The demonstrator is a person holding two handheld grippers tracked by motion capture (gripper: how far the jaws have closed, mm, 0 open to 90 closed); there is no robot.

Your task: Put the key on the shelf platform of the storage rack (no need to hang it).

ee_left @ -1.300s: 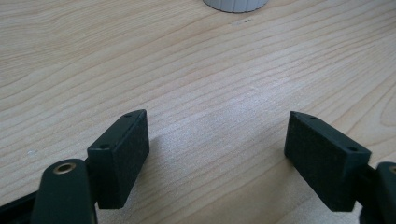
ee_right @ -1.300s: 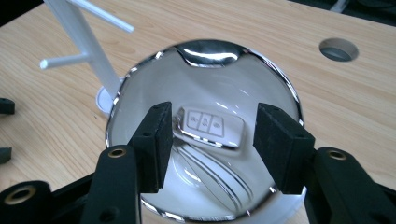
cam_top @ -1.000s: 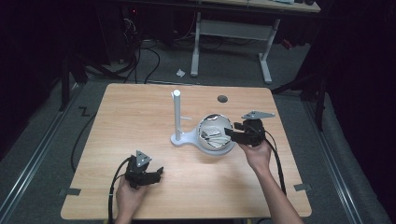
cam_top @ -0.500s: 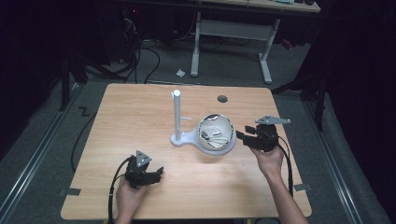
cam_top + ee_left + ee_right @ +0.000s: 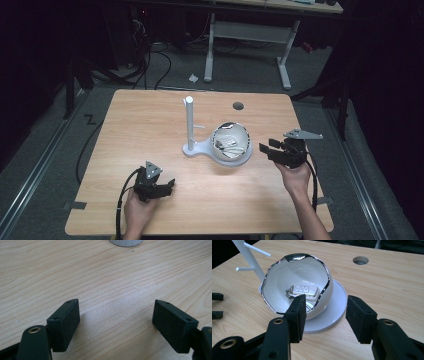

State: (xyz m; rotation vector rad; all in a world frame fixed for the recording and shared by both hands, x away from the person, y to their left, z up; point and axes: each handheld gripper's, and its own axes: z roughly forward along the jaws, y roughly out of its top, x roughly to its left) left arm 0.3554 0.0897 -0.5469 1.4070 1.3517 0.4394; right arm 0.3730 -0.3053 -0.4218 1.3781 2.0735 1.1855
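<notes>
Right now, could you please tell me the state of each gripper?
Left gripper: tongs open, empty.
Right gripper: tongs have just been closing; apart, nothing between them.

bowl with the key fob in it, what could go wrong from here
1. The bowl rests tilted on its round base; a nudge from the right gripper close beside it could rock it and spill the key fob.
2. The fob lies low behind the wavy chrome rim, so a jaw reaching in might catch the rim.
3. The thin post stands close by and could be knocked.
</notes>
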